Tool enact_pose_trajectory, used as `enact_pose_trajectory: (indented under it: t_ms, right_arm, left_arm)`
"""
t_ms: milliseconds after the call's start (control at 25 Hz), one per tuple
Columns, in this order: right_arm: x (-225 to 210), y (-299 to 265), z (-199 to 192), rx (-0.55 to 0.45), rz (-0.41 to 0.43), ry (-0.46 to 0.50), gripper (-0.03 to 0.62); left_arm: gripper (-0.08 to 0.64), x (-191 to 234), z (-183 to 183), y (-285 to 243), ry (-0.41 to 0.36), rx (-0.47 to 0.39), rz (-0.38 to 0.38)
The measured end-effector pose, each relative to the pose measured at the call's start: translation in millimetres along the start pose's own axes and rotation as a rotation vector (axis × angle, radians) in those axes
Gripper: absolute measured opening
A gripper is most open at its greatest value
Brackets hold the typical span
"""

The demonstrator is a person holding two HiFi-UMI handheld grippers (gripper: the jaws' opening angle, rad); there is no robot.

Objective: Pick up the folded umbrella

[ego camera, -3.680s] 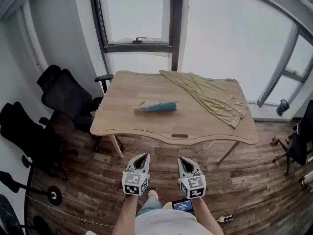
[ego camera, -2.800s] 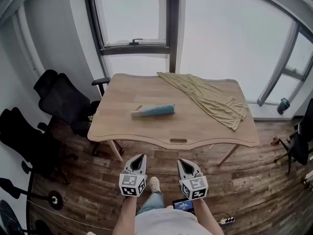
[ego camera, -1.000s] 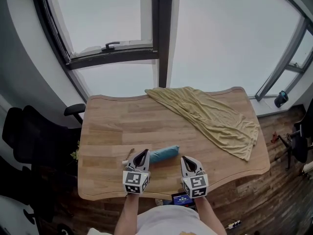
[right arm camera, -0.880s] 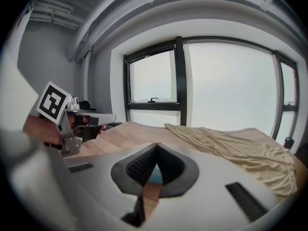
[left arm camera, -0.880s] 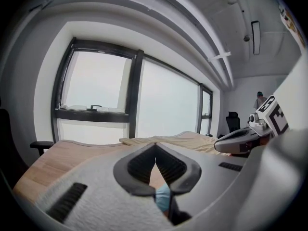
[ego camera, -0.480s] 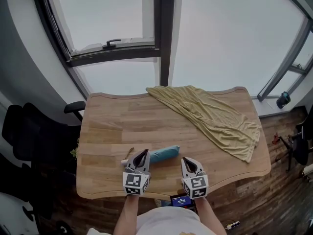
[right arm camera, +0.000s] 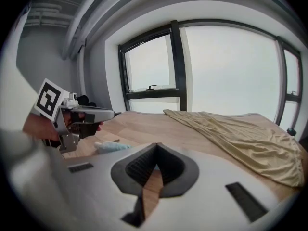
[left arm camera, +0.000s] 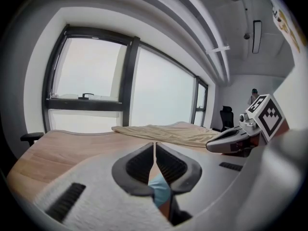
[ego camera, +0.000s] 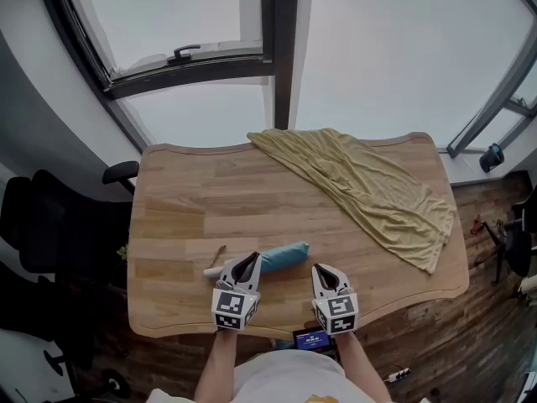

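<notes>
Wood planks floor this room, and a wide window (ego camera: 210,23) with a dark frame fills the wall beyond a pale wooden bench (ego camera: 185,217) with a wavy front edge. Across the far right part of the bench a rumpled olive-yellow cloth (ego camera: 369,187) lies spread on the slant, 1 corner hanging over the right edge. Left of the bench stands a black office chair (ego camera: 50,233). The folded umbrella (ego camera: 281,257), teal with a pale handle end pointing left, lies flat on the wood near the front edge, well apart from the cloth. The person stands at that edge with both arms forward, a small lit screen (ego camera: 312,339) showing between them. The left tongs (ego camera: 249,259) are clenched, tips together with nothing gripped; in the head view they lie over the left part of the umbrella, and in the left gripper view teal shows just under the closed jaws, though whether they touch it cannot be told. The right tongs (ego camera: 321,269) are likewise clenched on nothing, tips meeting above bare wood just right of the umbrella's right end. The 2 tools sit side by side, each with its marker cube toward the person.
</notes>
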State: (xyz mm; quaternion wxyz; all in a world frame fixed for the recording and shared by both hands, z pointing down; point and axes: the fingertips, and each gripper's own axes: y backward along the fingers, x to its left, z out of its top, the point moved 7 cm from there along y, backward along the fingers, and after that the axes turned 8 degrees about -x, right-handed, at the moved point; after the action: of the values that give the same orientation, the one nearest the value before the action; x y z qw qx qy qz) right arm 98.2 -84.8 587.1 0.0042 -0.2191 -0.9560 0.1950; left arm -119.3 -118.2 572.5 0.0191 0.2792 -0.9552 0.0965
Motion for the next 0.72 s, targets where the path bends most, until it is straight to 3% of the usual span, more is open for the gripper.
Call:
enact_pose_trajectory:
  t_ms: [360,480,720]
  right_arm:
    - [-14.3,-20.2,-15.2,0.054,-0.004,-0.034,0.009]
    - [-19.4,-28.4,-19.0,0.069,-0.005,-0.048,0.009]
    - [-26.0,-44.9,-26.4,0.092,0.005,-0.070,0.009]
  left_arm:
    - [0.041,0.7,-37.1,-22.1,0.052,0.175,-0.095]
    - [0.086,3.6,-48.8,-28.0,0.061,0.240,-0.119]
    - [0.157,7.2,-63.1,-36.6,-0.013,0.371,-0.191]
